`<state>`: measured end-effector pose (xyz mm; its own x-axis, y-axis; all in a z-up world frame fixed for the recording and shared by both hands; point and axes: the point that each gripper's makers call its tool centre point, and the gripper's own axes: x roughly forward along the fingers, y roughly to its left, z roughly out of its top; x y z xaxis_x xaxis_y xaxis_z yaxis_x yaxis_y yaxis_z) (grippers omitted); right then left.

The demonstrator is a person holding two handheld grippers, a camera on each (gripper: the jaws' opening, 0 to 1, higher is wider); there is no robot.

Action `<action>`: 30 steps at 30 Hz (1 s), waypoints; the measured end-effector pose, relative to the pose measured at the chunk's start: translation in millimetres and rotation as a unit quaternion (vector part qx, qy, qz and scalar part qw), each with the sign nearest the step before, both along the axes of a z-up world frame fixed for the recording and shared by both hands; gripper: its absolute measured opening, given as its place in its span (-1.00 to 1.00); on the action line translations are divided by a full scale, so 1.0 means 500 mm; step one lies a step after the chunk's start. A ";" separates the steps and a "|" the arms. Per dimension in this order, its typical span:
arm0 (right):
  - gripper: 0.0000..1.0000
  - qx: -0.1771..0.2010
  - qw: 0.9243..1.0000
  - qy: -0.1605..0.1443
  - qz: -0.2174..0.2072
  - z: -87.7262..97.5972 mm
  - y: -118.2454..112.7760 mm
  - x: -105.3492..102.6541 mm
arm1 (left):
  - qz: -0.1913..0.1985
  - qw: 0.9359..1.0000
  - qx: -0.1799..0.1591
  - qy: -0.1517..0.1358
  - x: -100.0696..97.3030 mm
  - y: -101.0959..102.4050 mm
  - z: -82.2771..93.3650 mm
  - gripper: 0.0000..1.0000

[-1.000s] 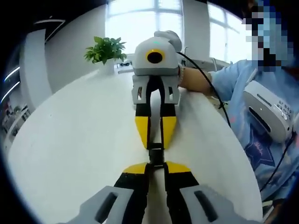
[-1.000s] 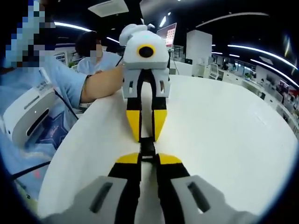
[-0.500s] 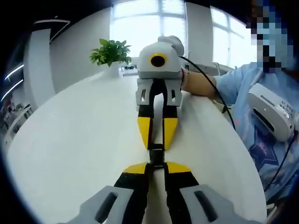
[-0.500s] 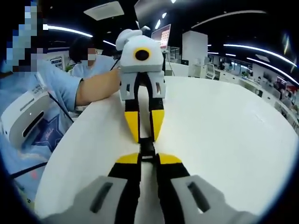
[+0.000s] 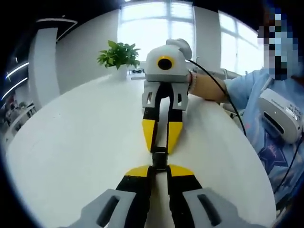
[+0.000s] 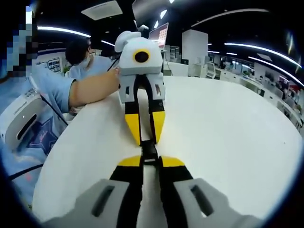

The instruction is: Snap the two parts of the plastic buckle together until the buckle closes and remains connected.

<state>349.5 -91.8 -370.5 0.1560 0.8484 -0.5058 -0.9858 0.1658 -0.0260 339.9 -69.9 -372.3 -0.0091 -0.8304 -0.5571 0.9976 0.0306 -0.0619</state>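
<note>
Over white table (image 5: 71,142), both grippers' fingers pinch the black buckle (image 5: 159,158).

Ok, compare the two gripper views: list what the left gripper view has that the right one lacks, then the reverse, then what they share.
Left gripper view alone: a potted plant at the table's far edge, before bright windows.

Right gripper view alone: a second person seated behind, a dark office with ceiling light strips.

Shared: the white table, the black buckle pinched between the left gripper and right gripper, both shut on it, and the person's blue sleeve.
</note>
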 end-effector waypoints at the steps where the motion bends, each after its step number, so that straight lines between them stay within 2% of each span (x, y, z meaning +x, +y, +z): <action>1: -0.76 -0.001 1.000 0.001 -0.001 0.000 0.001 0.003 | -0.001 1.000 -0.002 0.001 0.005 0.001 0.000 -0.75; 14: -0.76 -0.005 1.000 -0.001 -0.010 -0.004 0.014 0.059 | 0.013 1.000 -0.006 0.003 0.059 0.003 -0.005 -0.75; 16: -0.76 -0.002 1.000 -0.001 -0.014 -0.003 0.017 0.073 | 0.021 1.000 -0.012 0.005 0.078 0.003 -0.006 -0.75; 22: -0.76 0.000 1.000 -0.001 -0.020 -0.003 0.018 0.101 | 0.028 0.999 -0.032 0.006 0.113 0.024 0.019 -0.75; 30: -0.76 -0.009 1.000 0.000 -0.022 -0.004 0.012 0.133 | 0.036 0.999 -0.019 -0.002 0.146 0.028 0.008 -0.76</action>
